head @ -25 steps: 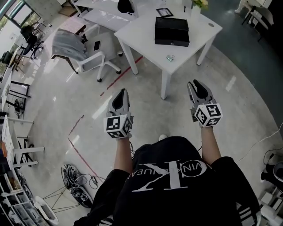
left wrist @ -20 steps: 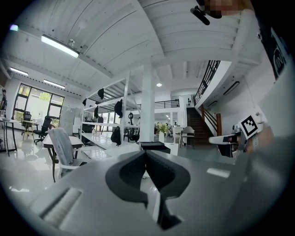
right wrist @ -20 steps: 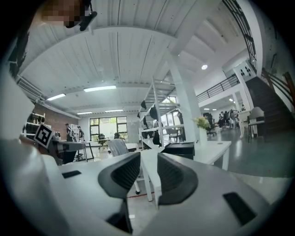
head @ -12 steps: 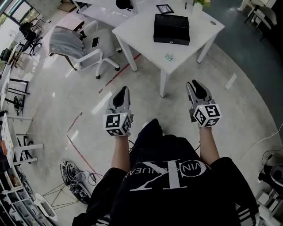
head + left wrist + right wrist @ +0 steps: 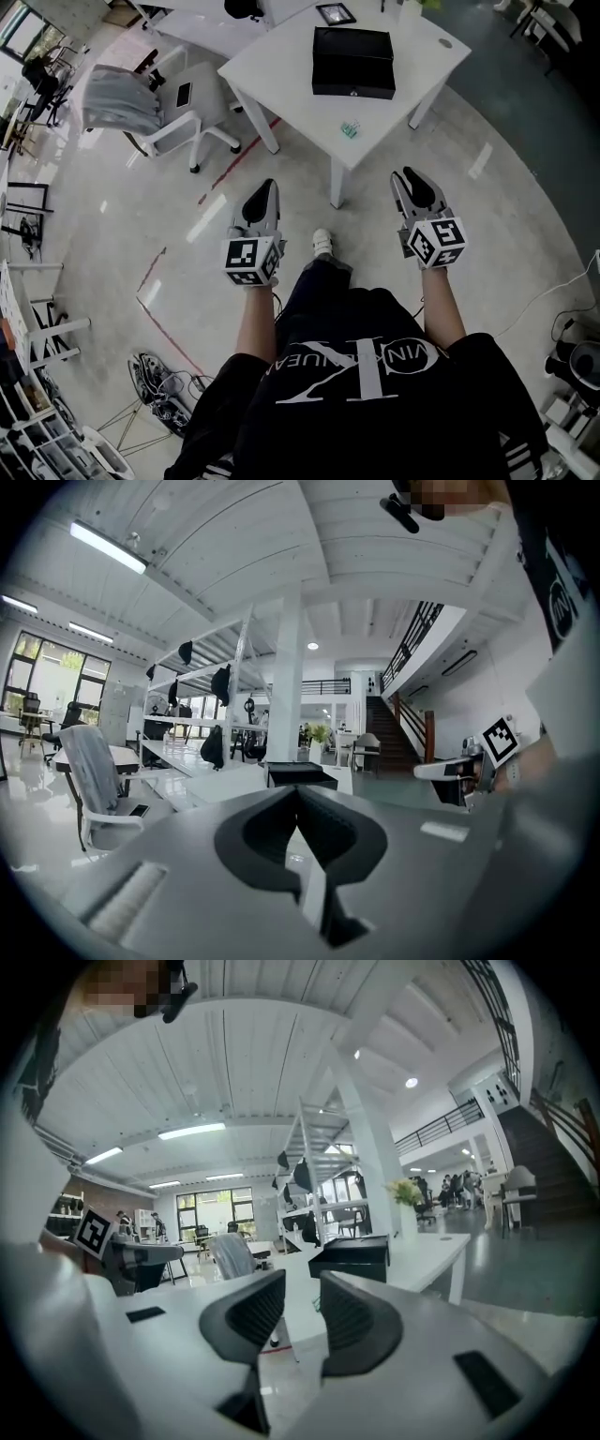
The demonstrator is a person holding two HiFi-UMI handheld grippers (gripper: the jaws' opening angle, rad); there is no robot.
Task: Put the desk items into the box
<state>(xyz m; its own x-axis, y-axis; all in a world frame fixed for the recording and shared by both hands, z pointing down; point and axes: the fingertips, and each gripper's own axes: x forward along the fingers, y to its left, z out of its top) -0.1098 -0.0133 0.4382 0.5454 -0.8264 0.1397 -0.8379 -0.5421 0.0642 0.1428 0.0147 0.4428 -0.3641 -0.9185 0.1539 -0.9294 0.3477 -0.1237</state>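
One black box (image 5: 352, 62) is seen lying mid-bench on the white bench (image 5: 272, 80). One small greenish item (image 5: 349, 129) is spotted near the bench's near corner, and one framed picture (image 5: 335, 13) at its far edge. Two claws are held over the floor (image 5: 187, 187), short of the bench. The left claw (image 5: 268, 186) is pinched together and empty, while the right claw (image 5: 411, 175) is slightly parted, with nothing gripped.

head view looks down; both gripper views face the box (image 5: 352, 61).
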